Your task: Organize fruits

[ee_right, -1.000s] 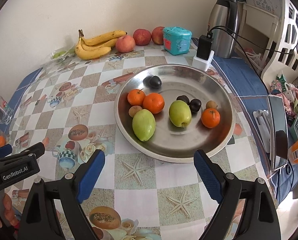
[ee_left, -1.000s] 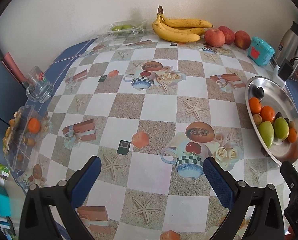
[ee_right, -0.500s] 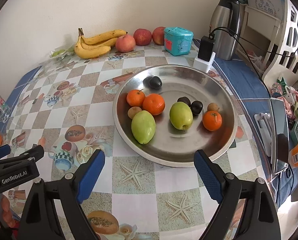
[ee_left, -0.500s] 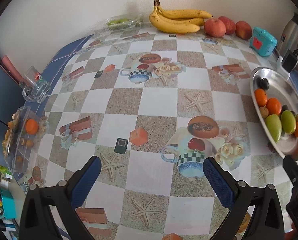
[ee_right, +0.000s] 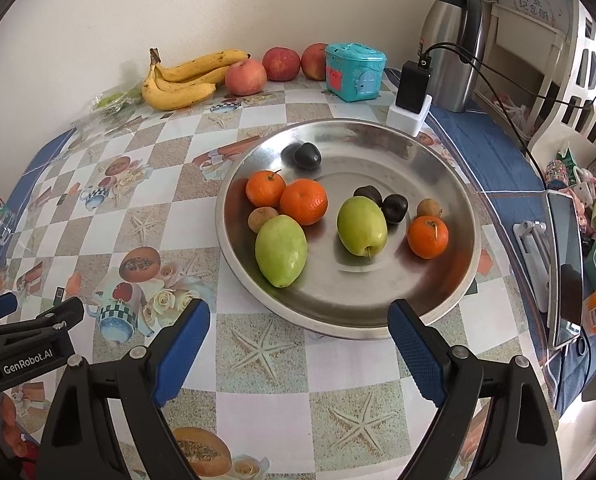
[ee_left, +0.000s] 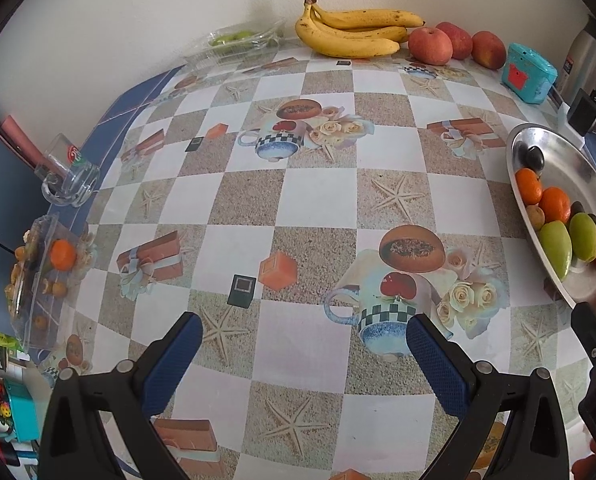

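Observation:
A round steel tray [ee_right: 454, 184] [ee_left: 546, 140] holds three oranges [ee_right: 303, 201], two green fruits [ee_right: 281, 250], dark plums [ee_right: 307, 155] and small brown fruits. Bananas [ee_right: 182, 80] [ee_left: 354, 32] and three red apples [ee_right: 245, 77] [ee_left: 430, 45] lie along the back wall. My right gripper [ee_right: 298, 328] hangs open just in front of the tray's near rim, nothing between its blue pads. My left gripper [ee_left: 304, 342] stands open over the bare tablecloth left of the tray, empty as well. The left gripper's black body [ee_right: 26, 344] shows at the right wrist view's left edge.
A turquoise toy house [ee_right: 354, 70], a black charger on a white block [ee_right: 412, 98] and a steel flask [ee_right: 454, 40] stand behind the tray. A glass mug [ee_left: 68, 178] and a clear box with an orange [ee_left: 42, 264] sit at the table's left edge. A phone [ee_right: 564, 264] lies right.
In the left wrist view the table has slid a little down and right and the tray sits further out at the edge. The right wrist view is nearly unchanged. Both grippers stay open.

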`<action>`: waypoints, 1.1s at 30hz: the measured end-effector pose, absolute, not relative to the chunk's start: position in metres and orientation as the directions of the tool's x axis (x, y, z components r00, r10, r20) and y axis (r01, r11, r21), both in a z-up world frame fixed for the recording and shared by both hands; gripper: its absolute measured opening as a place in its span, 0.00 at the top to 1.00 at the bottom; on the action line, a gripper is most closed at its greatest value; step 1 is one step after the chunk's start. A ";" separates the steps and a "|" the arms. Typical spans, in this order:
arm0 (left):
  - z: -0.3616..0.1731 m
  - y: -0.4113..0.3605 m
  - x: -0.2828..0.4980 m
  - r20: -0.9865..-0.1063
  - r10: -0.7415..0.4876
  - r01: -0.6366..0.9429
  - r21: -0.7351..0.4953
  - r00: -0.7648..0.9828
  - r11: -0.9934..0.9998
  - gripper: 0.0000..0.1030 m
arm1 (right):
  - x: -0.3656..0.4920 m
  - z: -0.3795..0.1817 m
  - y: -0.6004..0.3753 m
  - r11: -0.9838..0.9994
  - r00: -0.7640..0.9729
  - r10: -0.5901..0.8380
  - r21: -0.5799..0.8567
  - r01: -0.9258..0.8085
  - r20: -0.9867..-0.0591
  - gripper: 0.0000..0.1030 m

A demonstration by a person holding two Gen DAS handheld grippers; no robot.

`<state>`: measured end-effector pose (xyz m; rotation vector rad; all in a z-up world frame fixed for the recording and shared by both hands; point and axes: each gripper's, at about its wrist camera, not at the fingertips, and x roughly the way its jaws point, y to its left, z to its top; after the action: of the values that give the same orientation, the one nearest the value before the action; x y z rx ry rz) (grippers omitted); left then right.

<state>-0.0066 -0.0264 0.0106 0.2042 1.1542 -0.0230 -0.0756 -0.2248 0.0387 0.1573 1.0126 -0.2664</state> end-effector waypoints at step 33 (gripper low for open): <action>0.010 -0.024 -0.004 -0.905 0.093 0.120 0.156 0.416 0.980 0.00 | -0.074 0.036 -0.224 0.957 0.492 -0.149 0.000 0.289 -0.858 0.12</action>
<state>-0.0041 -0.0241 0.0097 0.2087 1.1445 -0.0176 -0.0743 -0.2237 0.0357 0.1508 1.0237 -0.2668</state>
